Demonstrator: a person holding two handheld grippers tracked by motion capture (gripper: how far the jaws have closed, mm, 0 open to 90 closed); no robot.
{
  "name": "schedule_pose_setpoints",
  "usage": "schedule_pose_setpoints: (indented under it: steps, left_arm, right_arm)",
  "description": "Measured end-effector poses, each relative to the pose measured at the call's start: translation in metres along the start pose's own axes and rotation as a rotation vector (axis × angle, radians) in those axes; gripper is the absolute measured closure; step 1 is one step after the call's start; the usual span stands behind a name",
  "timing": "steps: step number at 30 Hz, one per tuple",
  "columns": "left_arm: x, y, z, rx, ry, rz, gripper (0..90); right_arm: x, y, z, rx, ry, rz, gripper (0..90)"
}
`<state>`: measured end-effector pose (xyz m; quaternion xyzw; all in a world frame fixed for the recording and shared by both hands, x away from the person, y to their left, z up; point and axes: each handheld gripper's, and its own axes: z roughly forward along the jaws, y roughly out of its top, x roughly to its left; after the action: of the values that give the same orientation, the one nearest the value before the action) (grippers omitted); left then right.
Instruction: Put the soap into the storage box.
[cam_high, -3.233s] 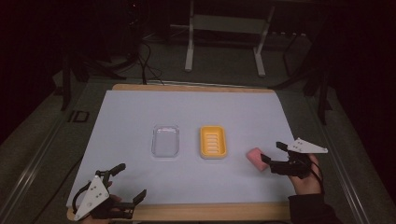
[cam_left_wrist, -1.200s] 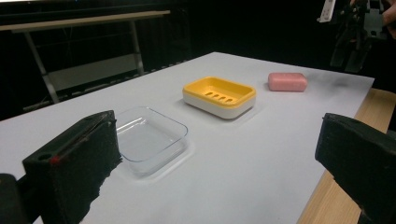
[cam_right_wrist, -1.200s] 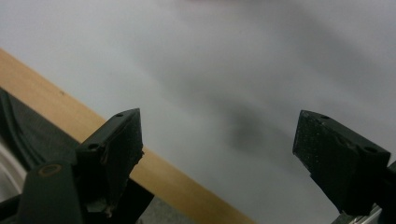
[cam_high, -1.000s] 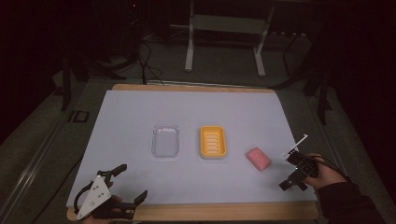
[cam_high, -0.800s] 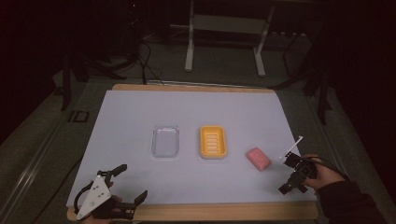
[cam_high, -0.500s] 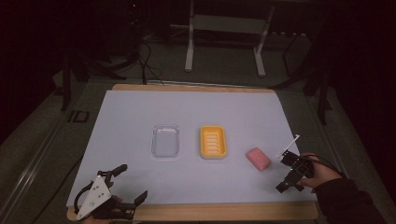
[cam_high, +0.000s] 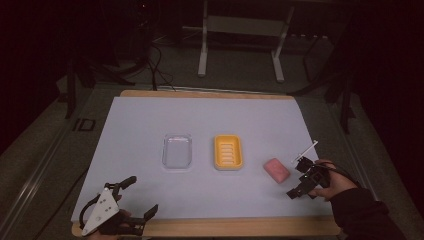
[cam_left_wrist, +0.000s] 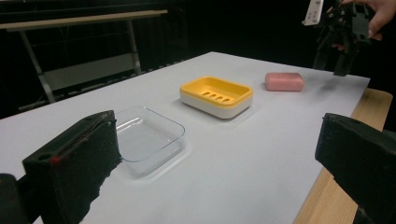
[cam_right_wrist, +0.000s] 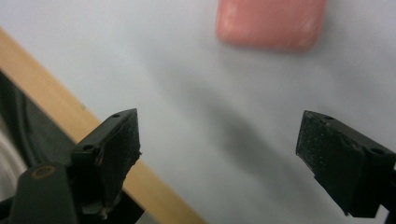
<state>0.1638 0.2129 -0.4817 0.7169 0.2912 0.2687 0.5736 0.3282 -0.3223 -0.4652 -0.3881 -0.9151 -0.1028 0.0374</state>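
A pink soap bar (cam_high: 276, 169) lies on the white table sheet (cam_high: 200, 115), right of a yellow soap dish (cam_high: 228, 151) and a clear plastic tray (cam_high: 177, 151). My right gripper (cam_high: 296, 177) hovers just right of the soap, rolled on its side. It is open, its jaws have just closed a little, and nothing is between them. In the right gripper view the soap (cam_right_wrist: 271, 23) is ahead of the gripper (cam_right_wrist: 222, 140), beyond the jaws. My left gripper (cam_high: 142, 196) rests open at the front left corner, empty. It faces the tray (cam_left_wrist: 144, 135), dish (cam_left_wrist: 217, 95) and soap (cam_left_wrist: 285, 81).
A wooden table edge (cam_high: 225, 226) runs along the front under the white sheet. In the left gripper view the right gripper (cam_left_wrist: 330, 65) hangs above the far right corner. Metal stand legs (cam_high: 202, 55) and cables lie on the dark floor behind the table.
The right gripper, which lay flat beside the soap three seconds ago, now stands rolled on edge. Over the last second it drifted slightly left toward the soap. The left gripper stayed still.
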Motion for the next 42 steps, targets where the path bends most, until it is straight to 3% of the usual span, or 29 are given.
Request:
schedule_pose_setpoints:
  steps: [6,15,28,35,42]
  left_arm:
    - [0.0,0.0,0.0,-0.002,0.0,-0.002,0.2]
    - [0.0,0.0,0.0,-0.002,-0.002,-0.003,0.2]
    - [-0.001,0.0,0.0,0.003,-0.001,0.007,0.2]
    - [-0.001,0.0,0.0,0.004,0.001,0.008,0.2]
    - [-0.001,0.0,0.0,0.004,0.001,0.006,0.2]
  right_arm:
    - [-0.001,0.01,-0.001,-0.099,-0.005,0.008,14.0]
    - [-0.003,0.022,0.002,-0.156,-0.027,-0.029,14.1]
    - [-0.011,0.035,0.008,-0.208,-0.042,-0.037,14.5]
    - [-0.016,0.041,0.014,-0.22,-0.036,-0.003,14.5]
    - [-0.019,0.045,0.025,-0.229,-0.04,-0.001,14.9]
